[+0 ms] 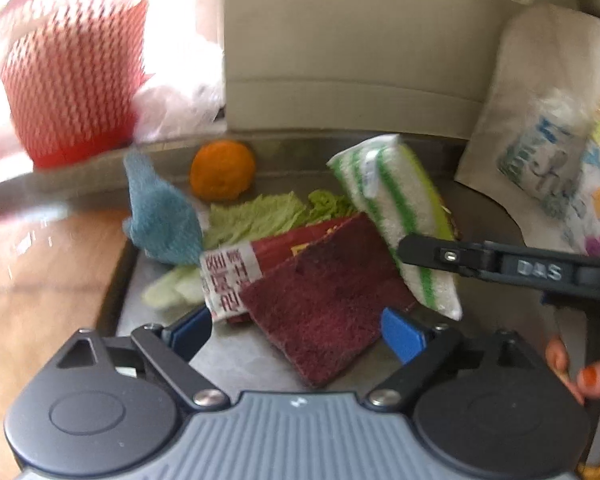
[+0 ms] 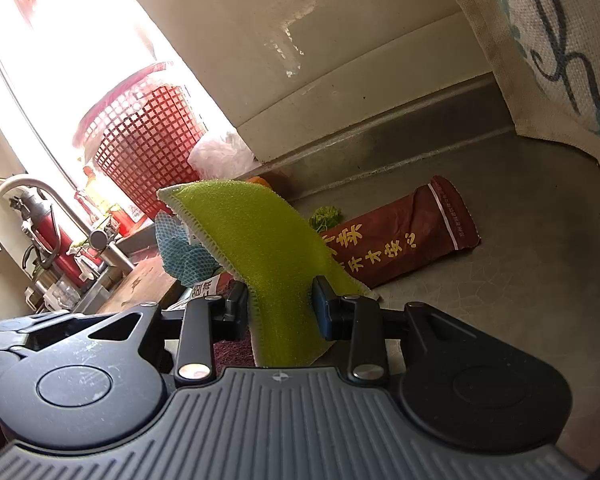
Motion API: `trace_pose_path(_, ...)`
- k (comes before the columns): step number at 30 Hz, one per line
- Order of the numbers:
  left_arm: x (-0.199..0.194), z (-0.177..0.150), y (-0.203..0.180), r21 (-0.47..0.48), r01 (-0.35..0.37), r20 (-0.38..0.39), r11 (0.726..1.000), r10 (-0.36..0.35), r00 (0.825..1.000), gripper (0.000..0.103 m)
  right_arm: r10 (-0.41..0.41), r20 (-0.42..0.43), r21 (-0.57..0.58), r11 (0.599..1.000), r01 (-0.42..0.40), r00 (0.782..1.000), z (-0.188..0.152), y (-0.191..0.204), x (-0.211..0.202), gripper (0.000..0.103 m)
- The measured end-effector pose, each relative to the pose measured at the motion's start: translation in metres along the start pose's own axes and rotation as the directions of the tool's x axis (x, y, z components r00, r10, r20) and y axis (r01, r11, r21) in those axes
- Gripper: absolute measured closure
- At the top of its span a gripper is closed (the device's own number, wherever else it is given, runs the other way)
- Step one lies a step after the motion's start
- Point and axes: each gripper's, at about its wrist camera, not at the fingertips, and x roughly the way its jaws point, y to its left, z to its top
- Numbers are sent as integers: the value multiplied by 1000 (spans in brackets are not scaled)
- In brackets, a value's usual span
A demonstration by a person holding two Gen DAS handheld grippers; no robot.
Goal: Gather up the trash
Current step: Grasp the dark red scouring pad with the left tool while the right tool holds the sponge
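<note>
Gripping a green-striped sponge (image 2: 268, 248), the right tool (image 1: 452, 258) reads "DAS"; the left tool (image 1: 300, 332) gapes empty

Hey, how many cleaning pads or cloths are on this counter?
3. The green-striped sponge cloth is lifted in the right gripper; the maroon scouring pad lies by the open left gripper; the blue mesh cloth is beside the orange. Others may be hidden.

We note the basket (image 1: 72, 76) upper left on the ledge, the orange (image 1: 223, 170) right of it. Leaves (image 1: 260, 216) lie behind the scouring pad (image 1: 324, 308), and the sponge (image 1: 400, 216) stands right of them.
</note>
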Motion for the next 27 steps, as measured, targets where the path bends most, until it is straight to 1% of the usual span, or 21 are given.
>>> trace_pose_path(2,13,-3,5,-65,1,-20,998,-3,1000,15,2,2,6,1000,-2,1000,0,-1,-1,64)
trace_pose_path(3,19,-4,6,-93,2,-25,996,-5,1000,20,2,2,11,1000,-2,1000,0,-1,-1,64)
trace_pose_path(4,24,-6,9,-118,7,-28,993,-10,1000,23,3,2,16,1000,-3,1000,0,-2,-2,64)
trace_pose_path(5,27,-7,10,-139,21,-27,990,-25,999,24,4,2,18,1000,-4,1000,0,-2,-2,64)
trace_pose_path(8,31,-8,9,-148,48,5,988,-48,999,27,4,3,28,1000,-5,1000,-2,-3,-3,64)
trace_pose_path(10,34,-7,8,-158,67,19,985,-65,998,31,4,3,32,999,-4,1000,-2,-3,-4,64)
trace_pose_path(12,37,-8,3,-161,58,33,985,-53,998,34,4,4,32,999,-4,1000,-3,-3,-4,64)
trace_pose_path(15,37,-9,-3,-160,34,51,987,-26,998,49,1,7,35,999,-2,1000,-3,-2,-5,64)
trace_pose_path(16,36,-9,-4,-169,32,53,985,-23,998,53,1,8,37,999,-2,1000,-4,-2,-5,64)
trace_pose_path(17,35,-9,-5,-174,27,55,984,-18,998,55,0,9,37,999,0,1000,-4,-2,-6,64)
trace_pose_path(19,32,-9,-11,-165,9,63,986,1,998,63,-3,11,35,999,2,1000,-5,-1,-6,64)
trace_pose_path(20,30,-9,-14,-156,-2,68,988,13,998,66,-4,11,34,999,3,1000,-6,0,-7,64)
trace_pose_path(22,25,-10,-20,-144,-21,77,989,32,997,75,-7,12,32,999,6,1000,-6,1,-7,64)
trace_pose_path(24,21,-10,-20,-156,-29,81,987,42,996,80,-8,12,25,1000,8,1000,-6,2,-6,64)
trace_pose_path(27,12,-13,-18,-190,-42,80,981,58,995,82,-13,12,9,1000,13,1000,-6,4,-5,64)
